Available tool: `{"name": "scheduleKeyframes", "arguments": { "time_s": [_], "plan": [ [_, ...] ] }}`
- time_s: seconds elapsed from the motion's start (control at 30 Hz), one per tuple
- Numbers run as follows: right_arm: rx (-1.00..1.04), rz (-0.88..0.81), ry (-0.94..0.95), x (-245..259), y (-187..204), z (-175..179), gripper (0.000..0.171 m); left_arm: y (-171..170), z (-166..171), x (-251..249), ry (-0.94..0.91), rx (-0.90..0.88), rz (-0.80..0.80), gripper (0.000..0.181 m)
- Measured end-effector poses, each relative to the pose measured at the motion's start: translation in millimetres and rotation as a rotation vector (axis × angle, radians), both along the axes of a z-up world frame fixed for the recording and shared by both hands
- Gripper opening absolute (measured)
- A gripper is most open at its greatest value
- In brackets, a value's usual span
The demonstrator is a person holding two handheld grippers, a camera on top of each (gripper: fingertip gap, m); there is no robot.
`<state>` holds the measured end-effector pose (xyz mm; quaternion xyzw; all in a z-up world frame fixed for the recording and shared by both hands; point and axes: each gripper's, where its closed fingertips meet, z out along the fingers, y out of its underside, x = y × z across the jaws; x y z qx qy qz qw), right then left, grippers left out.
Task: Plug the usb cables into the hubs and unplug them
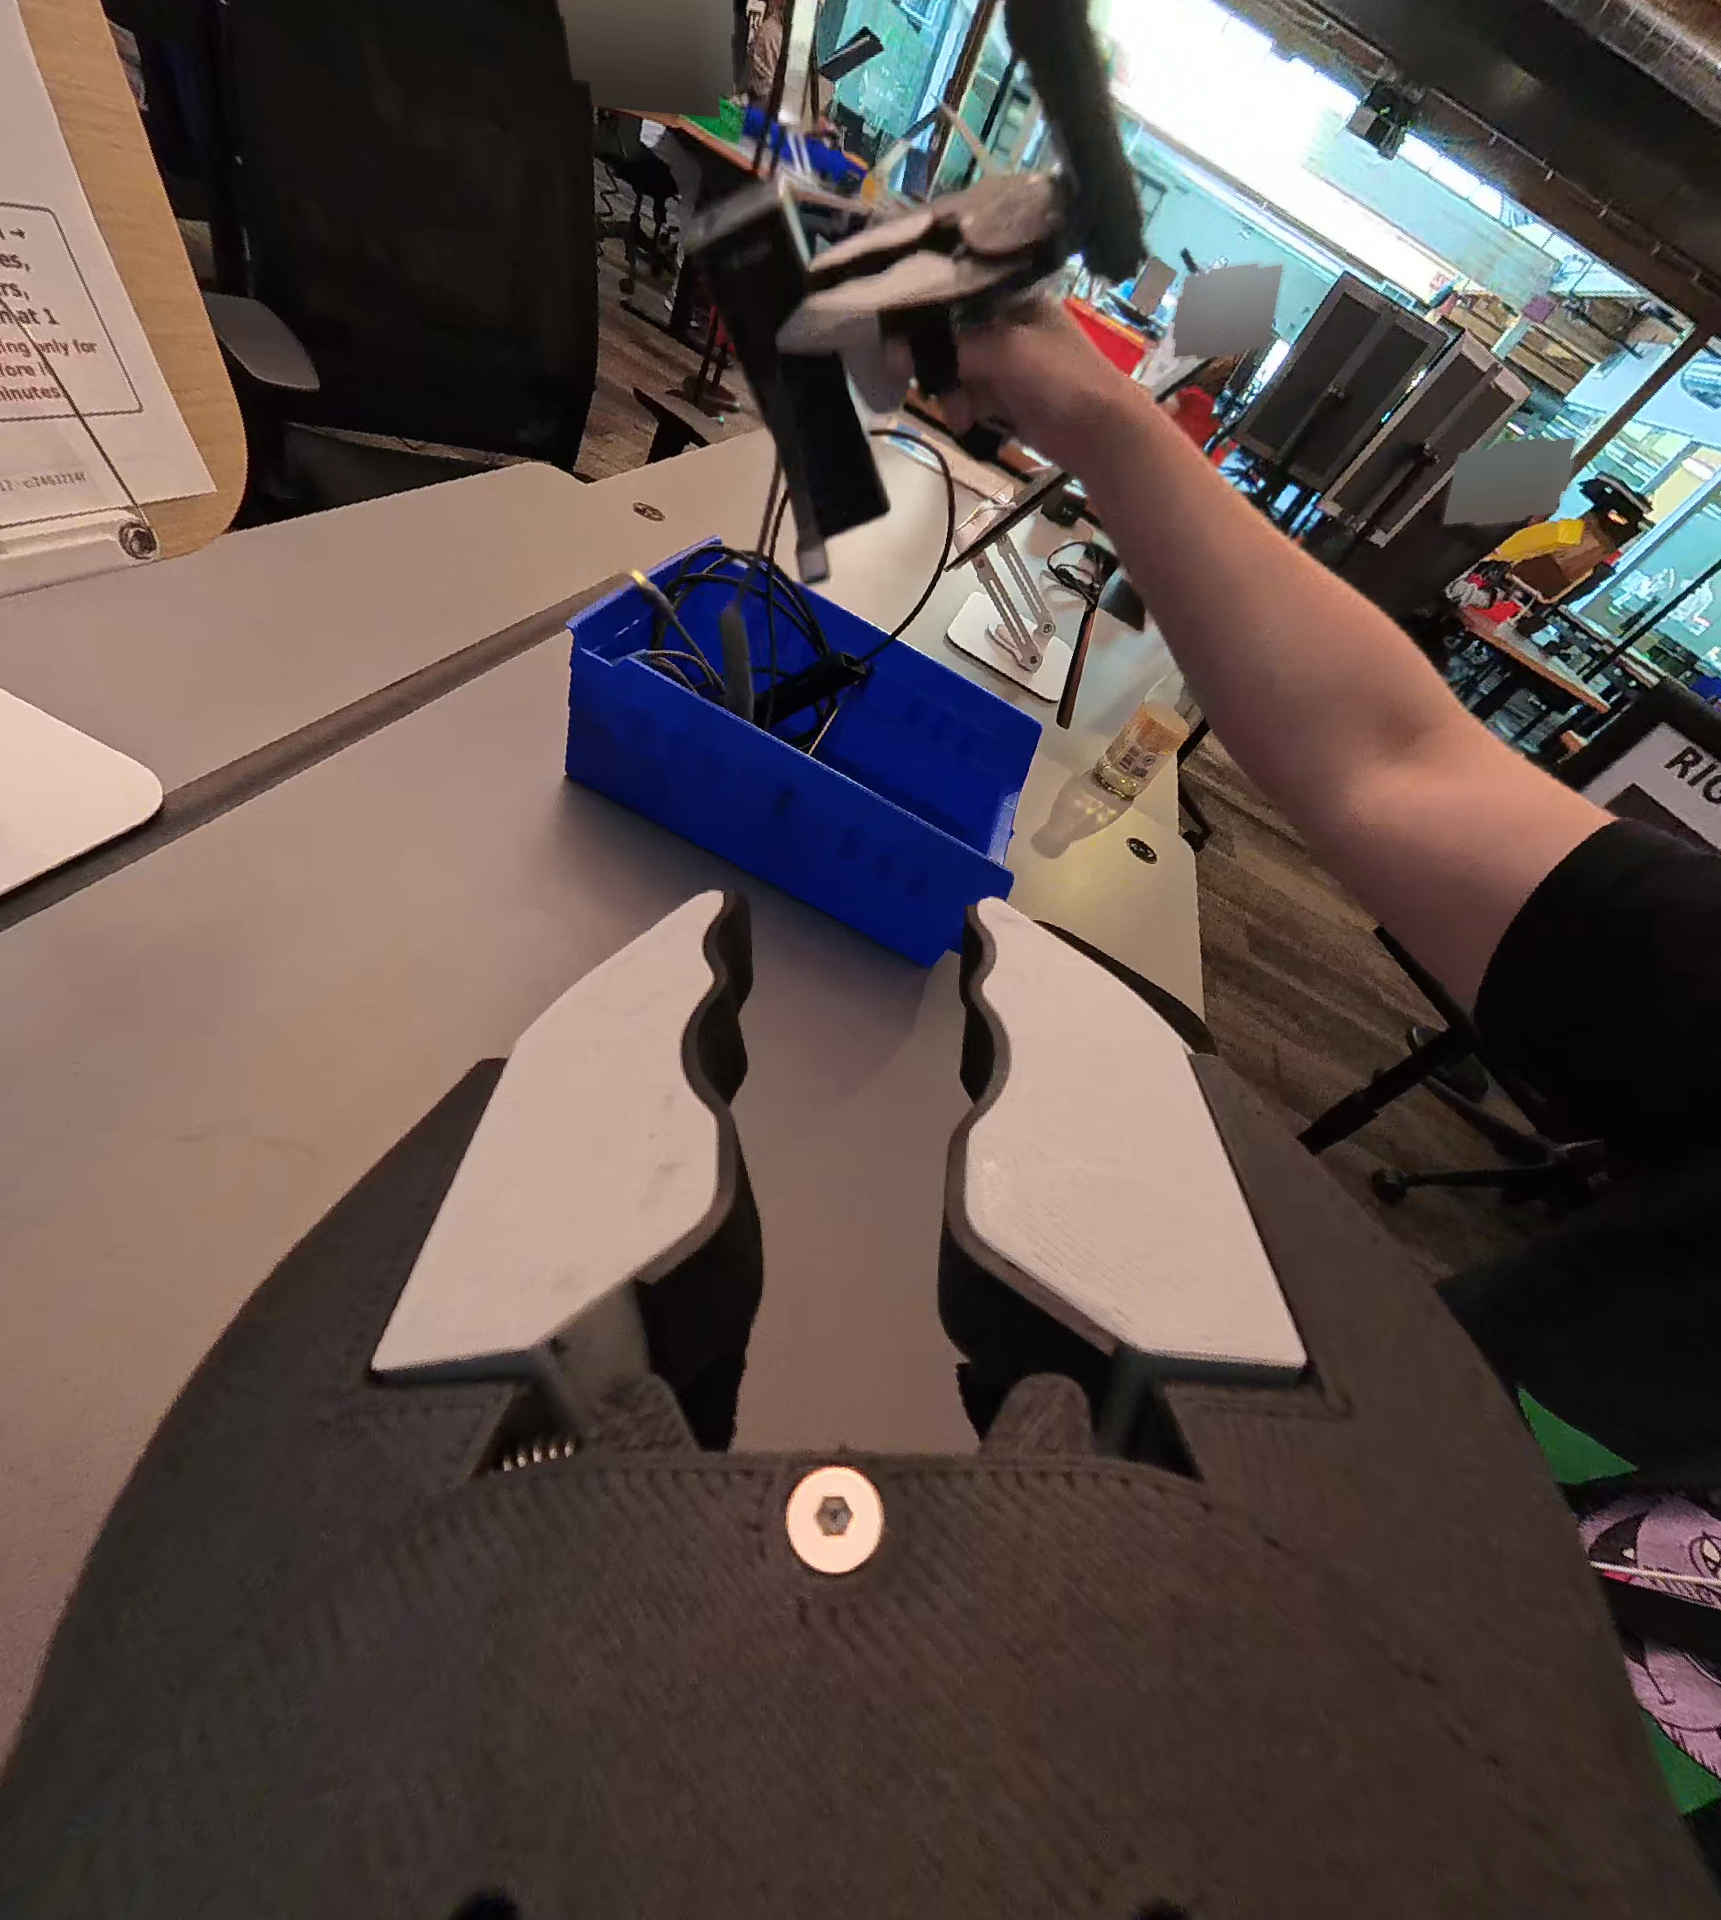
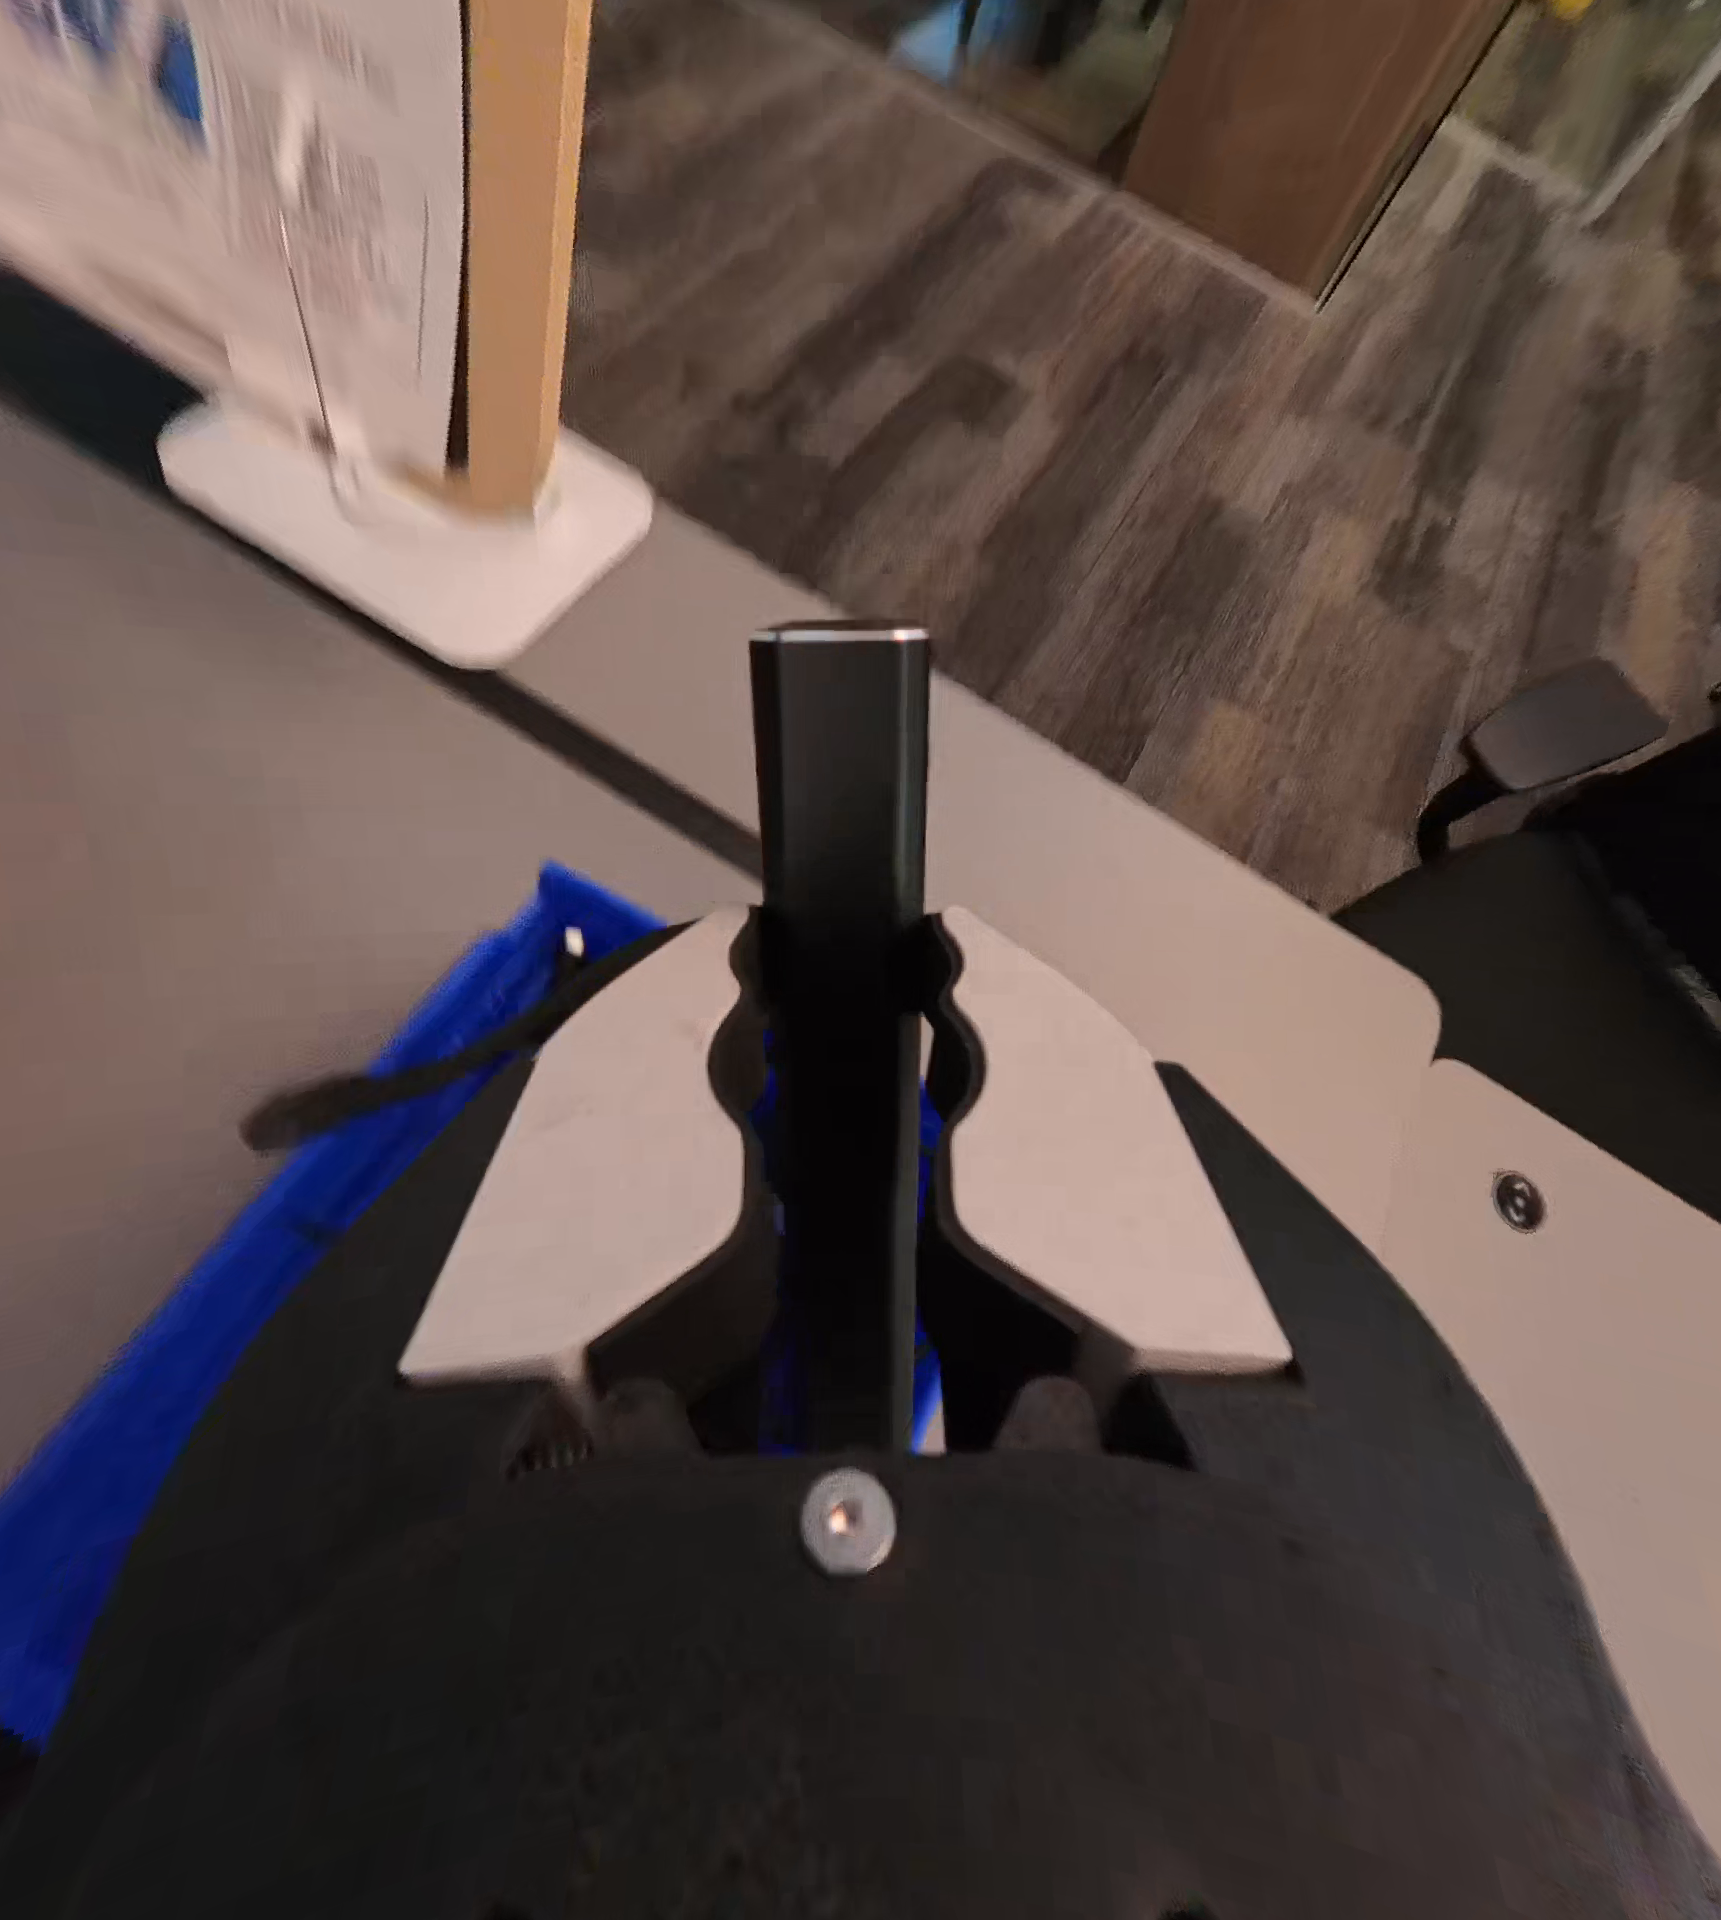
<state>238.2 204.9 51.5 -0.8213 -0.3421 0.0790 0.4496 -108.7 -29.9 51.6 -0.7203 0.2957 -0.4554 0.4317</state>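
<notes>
**One hub aloft, one bin of cables**

Two grippers: the left gripper point(image 1: 851, 925) hangs released above the grey table point(image 1: 212, 935). Beyond sits one blue bin point(image 1: 794, 821) of tangled black cables point(image 1: 762, 644). Over it, the right gripper point(image 2: 840, 925) clamps one black hub point(image 2: 835, 769). Printed signs stand behind.

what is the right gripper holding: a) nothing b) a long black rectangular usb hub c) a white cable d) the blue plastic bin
b: in the right wrist view the right gripper has its jaws shut on the long black rectangular usb hub, lifted above the blue plastic bin of cables, while the left gripper is open and empty.
</notes>
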Motion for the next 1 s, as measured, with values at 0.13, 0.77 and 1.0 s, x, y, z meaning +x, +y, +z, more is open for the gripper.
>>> {"name": "scheduleKeyframes", "arguments": {
  "time_s": [0.13, 0.77, 1.0],
  "plan": [
    [-0.135, 0.130, -0.327, -7, -9, -79, 0.028, 0, -2, 2, 0.008, -0.007, -0.005, 0.038],
    [0.144, 0.136, -0.503, -23, -39, -65, 0.065, 22, 10, -143, 0.315, 0.093, 0.642, 0.048],
    [0.031, -0.320, -0.195, 94, -105, -42, 0.070, -44, 4, -348, 0.385, -0.038, 1.300, 0.071]
  ]
}}
